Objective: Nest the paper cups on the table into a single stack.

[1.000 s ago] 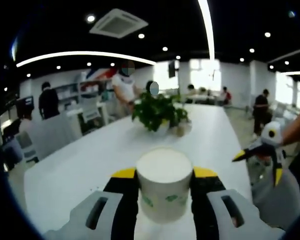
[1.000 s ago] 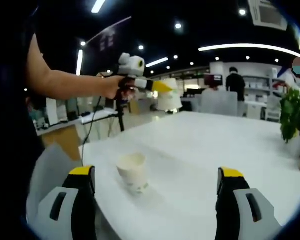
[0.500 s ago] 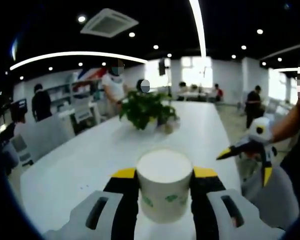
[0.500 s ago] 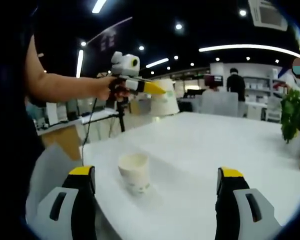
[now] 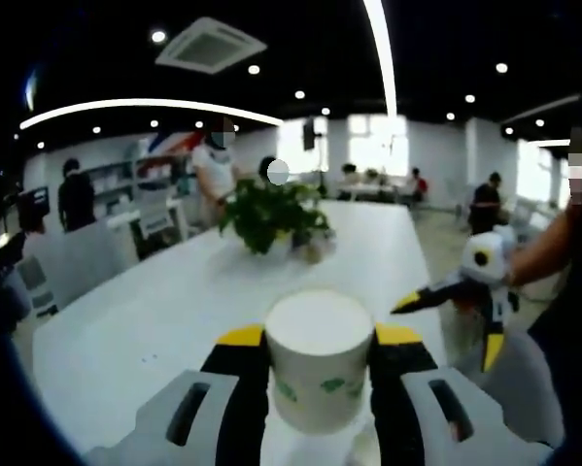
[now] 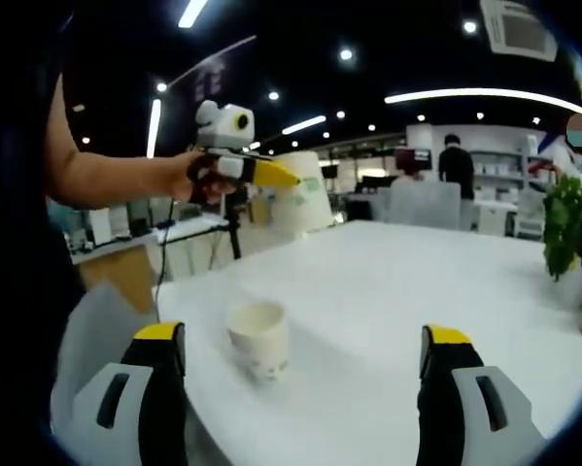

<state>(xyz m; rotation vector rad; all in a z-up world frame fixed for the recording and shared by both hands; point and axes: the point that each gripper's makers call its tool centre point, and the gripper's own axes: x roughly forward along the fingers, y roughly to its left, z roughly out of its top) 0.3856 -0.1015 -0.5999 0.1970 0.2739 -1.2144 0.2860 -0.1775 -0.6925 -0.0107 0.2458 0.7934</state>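
Now your left gripper, pinching a paper cup at lower centre, has swung left across the right gripper view. Second cup sits lower left on the table; right gripper spread, empty.

Held cup: between the left gripper's jaws, raised above the table.
Second cup: upright on the table near its edge, ahead of the right gripper, between its spread jaws.
Plant: on the table, beyond the held cup.
People: behind the table's far end.
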